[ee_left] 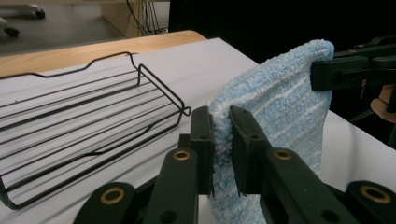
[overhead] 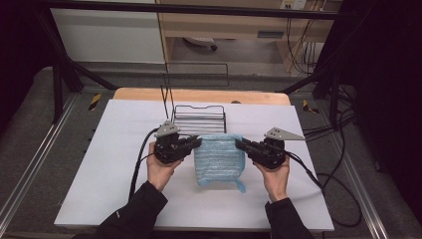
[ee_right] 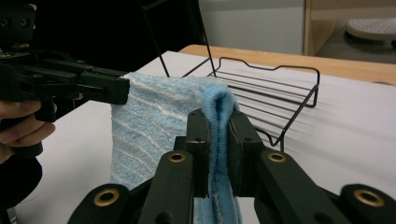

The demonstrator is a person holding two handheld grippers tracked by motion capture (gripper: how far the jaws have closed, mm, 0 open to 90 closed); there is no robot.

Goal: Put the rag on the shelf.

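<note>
Though blurred, towel [overhead: 219, 159] seems unlabelled.

We see a light blue towel [overhead: 219, 158] of soft, fluffy terry cloth with faint paler stripes. Behind it stands a rack [overhead: 199, 119] of thin black wire with a slight sheen. The table [overhead: 109, 164] wears a smooth matt white sheet over a pale wooden top.

This is a lab or test room: a table [overhead: 124, 199] covered with a white sheet, a black metal frame [overhead: 64, 69] around it, loose cables [overhead: 343, 189] on grey carpet.
</note>
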